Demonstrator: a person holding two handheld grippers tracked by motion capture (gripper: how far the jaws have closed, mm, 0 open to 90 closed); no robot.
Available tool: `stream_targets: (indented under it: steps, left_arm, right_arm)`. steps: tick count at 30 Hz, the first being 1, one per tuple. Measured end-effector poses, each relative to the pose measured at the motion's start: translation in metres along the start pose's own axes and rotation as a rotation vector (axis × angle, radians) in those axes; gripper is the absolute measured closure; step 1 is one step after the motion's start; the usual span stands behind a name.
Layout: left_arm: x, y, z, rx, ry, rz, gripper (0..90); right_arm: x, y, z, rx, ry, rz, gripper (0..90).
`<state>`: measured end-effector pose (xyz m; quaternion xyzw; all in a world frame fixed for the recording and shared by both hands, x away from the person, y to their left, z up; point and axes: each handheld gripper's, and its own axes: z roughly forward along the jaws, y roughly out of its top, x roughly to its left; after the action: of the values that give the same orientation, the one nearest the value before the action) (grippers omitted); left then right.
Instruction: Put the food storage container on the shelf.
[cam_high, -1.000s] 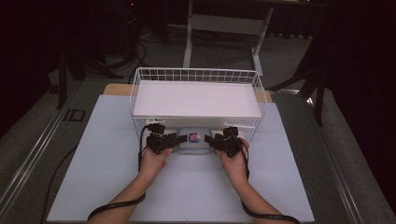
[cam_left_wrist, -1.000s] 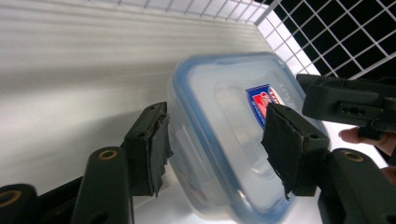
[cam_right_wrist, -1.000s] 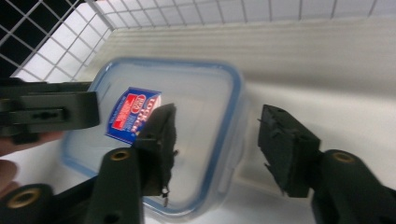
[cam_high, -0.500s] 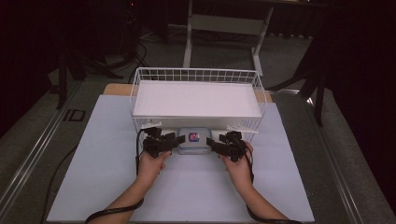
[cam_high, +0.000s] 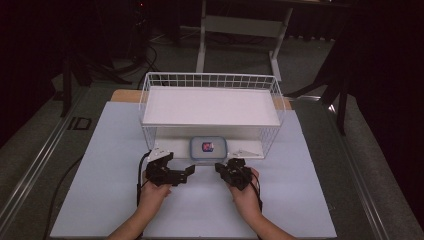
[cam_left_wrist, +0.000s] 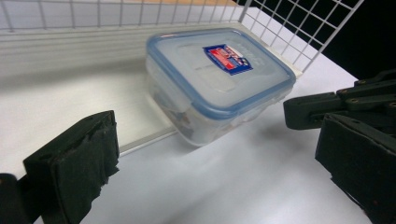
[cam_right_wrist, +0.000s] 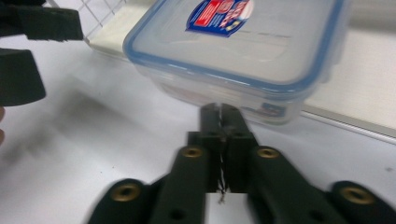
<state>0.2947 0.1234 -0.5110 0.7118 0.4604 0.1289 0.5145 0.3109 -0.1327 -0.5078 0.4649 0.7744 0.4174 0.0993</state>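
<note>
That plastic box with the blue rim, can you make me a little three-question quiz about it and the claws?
1. True or false: the box sits under the white shelf of the wire rack.
2. Which claw has its jaws wide apart? A) left claw B) right claw
3. Fill in: the sticker on the box lid is red and ____.

Key: 1 true. 2 A; the right claw's jaws are pressed together, holding nothing. 3 blue.

My white table (cam_high: 100, 200) stands in a dark room, lit from above. Beyond it I note grey floor (cam_high: 240, 60), a pale metal stand (cam_high: 240, 25), and black cables (cam_high: 150, 55) trailing.
</note>
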Motion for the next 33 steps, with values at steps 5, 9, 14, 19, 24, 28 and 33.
stream_targets:
  steps: [5,9,14,19,24,28,33]
  left_arm:
    - [0.001,-0.003,-0.001,-0.018,0.035,0.031,0.6]
    - [0.002,-0.004,-0.003,-0.028,0.051,0.047,0.6]
    - [0.005,-0.004,-0.004,-0.036,0.06,0.046,0.6]
    - [0.006,-0.003,-0.004,-0.042,0.069,0.064,0.6]
    - [0.006,-0.004,-0.002,-0.036,0.059,0.062,0.6]
    - [0.005,-0.005,0.0,-0.029,0.055,0.056,0.6]
    - [0.003,-0.005,0.001,-0.023,0.05,0.061,0.6]
  right_arm:
    - [0.004,0.002,0.014,0.021,-0.001,-0.001,90.0]
    - [0.005,0.003,0.023,0.017,-0.011,-0.003,89.9]
    - [0.008,0.008,0.03,0.017,-0.01,-0.012,89.9]
    - [0.008,0.012,0.036,0.012,-0.024,-0.003,89.8]
    - [0.002,0.014,0.037,0.006,-0.041,0.012,89.8]
    - [-0.001,0.016,0.039,0.0,-0.046,0.016,89.7]
    - [-0.004,0.019,0.042,-0.001,-0.054,0.028,89.2]
